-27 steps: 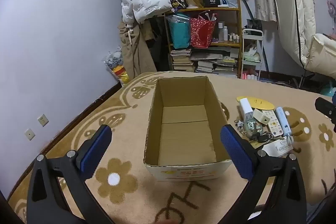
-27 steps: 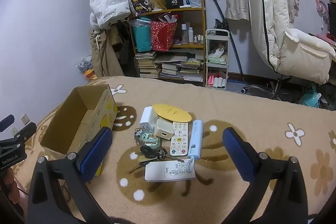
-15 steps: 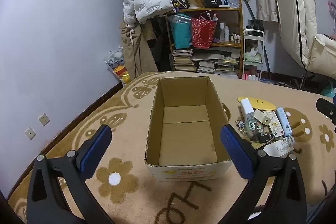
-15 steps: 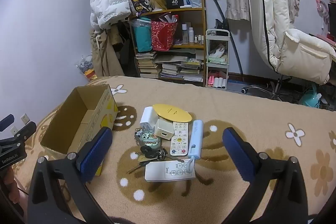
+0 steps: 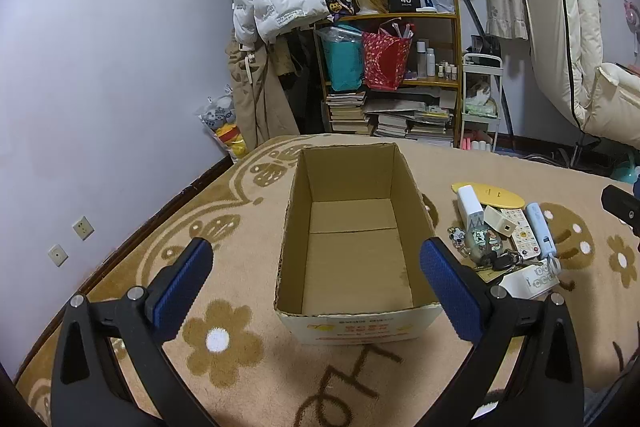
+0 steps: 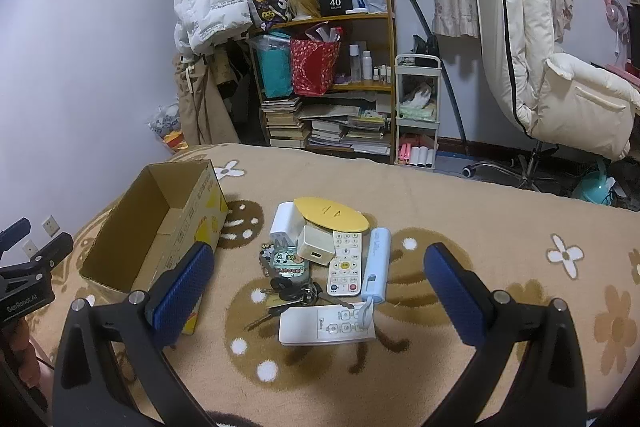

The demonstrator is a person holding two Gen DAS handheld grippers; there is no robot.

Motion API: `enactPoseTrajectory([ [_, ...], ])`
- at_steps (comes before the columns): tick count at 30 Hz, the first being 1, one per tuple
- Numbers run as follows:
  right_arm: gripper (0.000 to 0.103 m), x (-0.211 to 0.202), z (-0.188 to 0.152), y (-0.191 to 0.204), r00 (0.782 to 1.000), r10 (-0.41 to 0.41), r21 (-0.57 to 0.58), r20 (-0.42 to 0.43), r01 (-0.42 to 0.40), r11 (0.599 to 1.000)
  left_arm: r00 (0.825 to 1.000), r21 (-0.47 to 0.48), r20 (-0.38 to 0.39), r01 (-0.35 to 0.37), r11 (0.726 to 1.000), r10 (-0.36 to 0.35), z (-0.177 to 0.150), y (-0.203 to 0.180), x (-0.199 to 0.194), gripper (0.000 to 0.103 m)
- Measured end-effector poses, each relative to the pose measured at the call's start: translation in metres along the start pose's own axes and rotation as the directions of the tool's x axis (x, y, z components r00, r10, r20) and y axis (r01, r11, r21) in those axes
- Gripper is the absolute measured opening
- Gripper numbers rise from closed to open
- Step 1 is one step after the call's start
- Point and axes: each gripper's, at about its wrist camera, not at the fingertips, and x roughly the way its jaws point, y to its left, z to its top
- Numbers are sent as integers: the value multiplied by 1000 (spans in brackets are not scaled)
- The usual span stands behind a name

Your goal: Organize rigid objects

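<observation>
Right wrist view shows the right gripper (image 6: 318,291) with fingers wide apart above the white remote (image 6: 326,327), whose long axis lies crosswise, while the left gripper (image 5: 316,285), also apart, faces the cardboard box (image 5: 352,247).

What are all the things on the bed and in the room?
box: 1, brown cardboard, open, nothing inside, left of the pile
remotes: 2, white, one upright in the pile, one flat at its near edge
yellow lid: 1, oval, far end of the pile
chargers: 2, cream cube mid-pile, white block behind it
blue stick: 1, pale blue, right side of the pile
keys: 1 bunch, dark, mid-pile
cartoon tag: 1, teal, left side of the pile
shelf: 1, wooden, by the wall, holding books and bags
chair: 1, cream, right side
left gripper: fingers open, over the box
right gripper: fingers open, over the pile
</observation>
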Motion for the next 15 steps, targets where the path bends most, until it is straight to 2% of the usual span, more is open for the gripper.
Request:
enactPoseTrajectory([
  [15,103,0,0,-1,1000,-1,0,-1,1,1000,1000,10,-7,-3,1000,3,-3,0,2,102],
])
